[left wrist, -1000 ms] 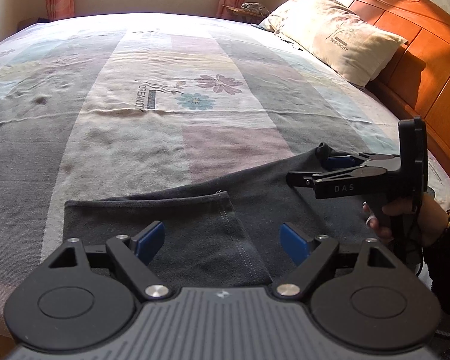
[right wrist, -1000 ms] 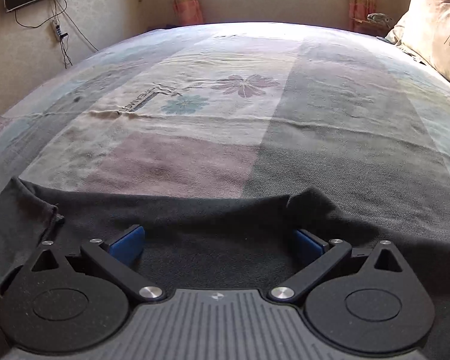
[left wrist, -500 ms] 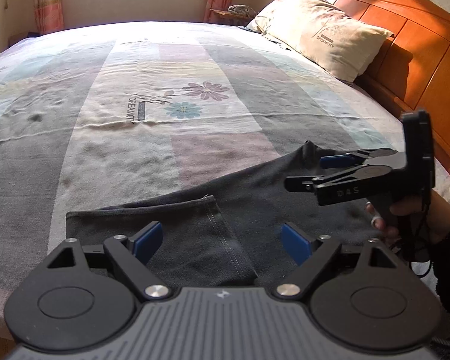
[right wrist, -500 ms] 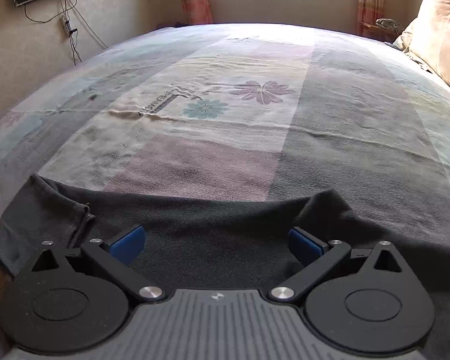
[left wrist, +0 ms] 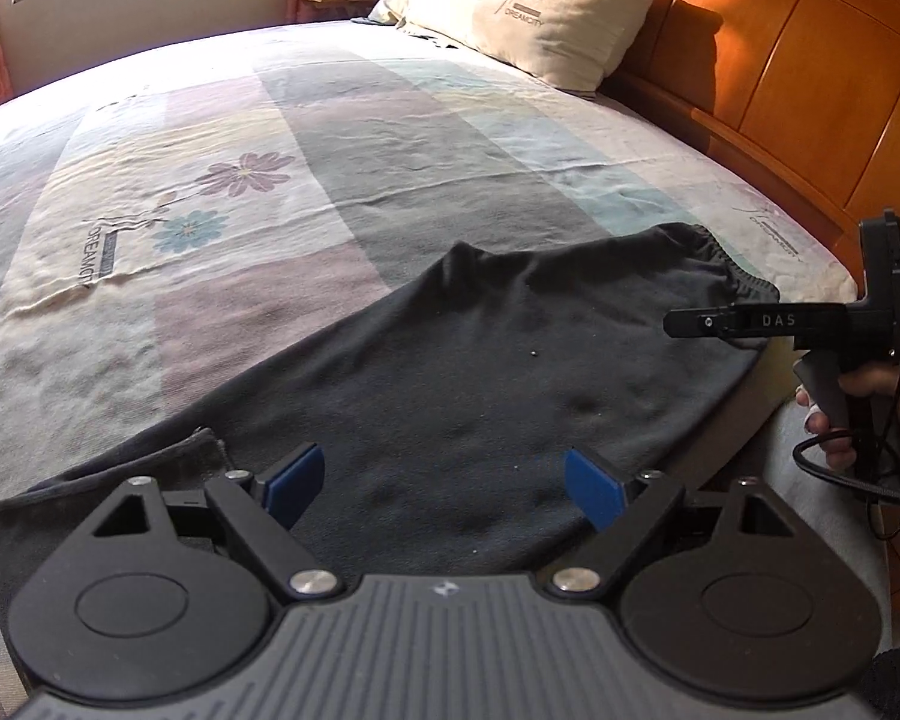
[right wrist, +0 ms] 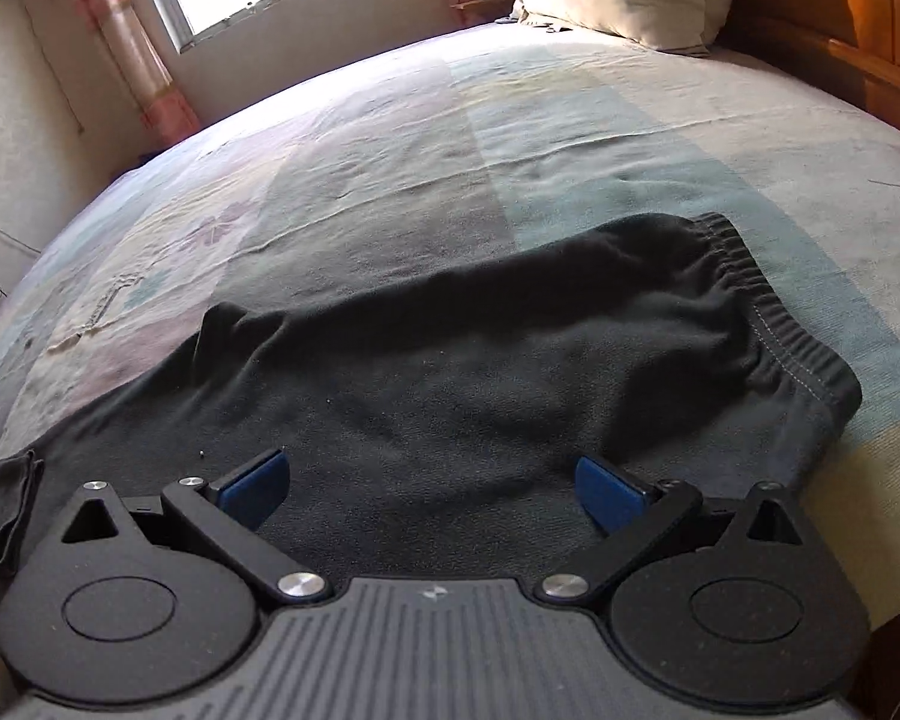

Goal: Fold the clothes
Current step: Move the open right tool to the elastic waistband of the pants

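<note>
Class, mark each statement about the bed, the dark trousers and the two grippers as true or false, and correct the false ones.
1. The dark trousers lie on the bed. True.
2. The left gripper clamps the fabric. False: its fingers stand apart, open.
3. The elastic waistband lies toward the headboard. True.
4. The right gripper holds a pillow. False: it is open and empty; the pillow rests by the headboard.
</note>
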The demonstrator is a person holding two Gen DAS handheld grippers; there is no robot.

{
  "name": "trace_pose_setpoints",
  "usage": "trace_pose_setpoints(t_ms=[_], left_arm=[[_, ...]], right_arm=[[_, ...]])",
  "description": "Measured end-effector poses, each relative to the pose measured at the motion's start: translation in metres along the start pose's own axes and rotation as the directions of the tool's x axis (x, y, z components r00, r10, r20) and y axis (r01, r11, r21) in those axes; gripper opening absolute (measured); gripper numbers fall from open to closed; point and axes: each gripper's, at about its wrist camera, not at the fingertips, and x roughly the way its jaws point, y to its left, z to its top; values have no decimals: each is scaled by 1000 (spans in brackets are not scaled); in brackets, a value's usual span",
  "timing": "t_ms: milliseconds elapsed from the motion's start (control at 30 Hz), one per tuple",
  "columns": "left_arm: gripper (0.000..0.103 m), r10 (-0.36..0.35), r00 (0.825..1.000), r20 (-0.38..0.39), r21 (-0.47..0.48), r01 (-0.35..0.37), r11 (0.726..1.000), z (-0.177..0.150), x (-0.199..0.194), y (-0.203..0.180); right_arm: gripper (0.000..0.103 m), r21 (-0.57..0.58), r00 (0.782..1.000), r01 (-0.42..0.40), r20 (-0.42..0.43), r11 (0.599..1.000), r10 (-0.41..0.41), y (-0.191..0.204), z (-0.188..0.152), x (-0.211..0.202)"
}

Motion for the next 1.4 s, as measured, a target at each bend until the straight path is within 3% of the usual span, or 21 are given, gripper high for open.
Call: trace_pose_setpoints(t_ms=[133, 200, 267, 433, 533, 633, 733, 867, 1000, 1100, 1200, 1267, 1400], left_arm=[[88, 3, 1000, -16, 16, -3, 1000, 5, 6, -13], [88, 4, 1000, -28, 24, -3, 1000, 7, 11, -19], [88, 8, 999, -41, 34, -6, 999, 9, 14, -25], [88, 4, 998, -58, 64, -1, 998, 14, 20, -37], [88, 24, 999, -45, 63, -22, 998, 21, 23, -37], [88, 59, 998, -27, 45, -58, 997, 28, 21, -32], [88, 91, 996, -11, 21, -91, 996, 31, 12, -24], [88, 110, 994, -6, 1, -110, 994, 24, 4, -17], [89, 105, 994, -25, -19, -106, 994, 15, 7, -11], [89, 108, 994, -31, -15, -108, 994, 15, 11, -10], [89, 110, 994, -16, -10, -110, 994, 16, 7, -11], [89, 118, 993, -7, -17, -118, 993, 16, 1, -9], [89, 147, 989, -1, -35, -147, 989, 13, -7, -3]], right_arm=[[103, 42, 997, -72, 23, 997, 71, -4, 3, -13], [103, -3, 998, -70, 5, 998, 70, 2, -2, -11], [103, -59, 999, -16, -44, 998, 14, 7, -11, -2], [103, -215, 999, 21, -44, 976, -31, 19, -32, -14], [103, -221, 999, -22, -34, 975, 15, 26, -31, -26], [103, -334, 999, -45, -9, 942, 45, 53, -31, -28], [103, -430, 1000, 18, 6, 903, -17, 82, -31, -9], [103, -464, 996, 65, -23, 883, -85, 95, -43, 14], [103, -406, 999, 24, -33, 914, -41, 74, -62, -6], [103, -447, 996, 19, -74, 894, -57, 77, -63, -16], [103, -475, 998, 19, -37, 880, -41, 92, -55, -20], [103, -489, 1000, -27, -23, 872, 18, 106, -47, -17], [103, -514, 998, -43, -62, 856, 13, 128, -46, 10]])
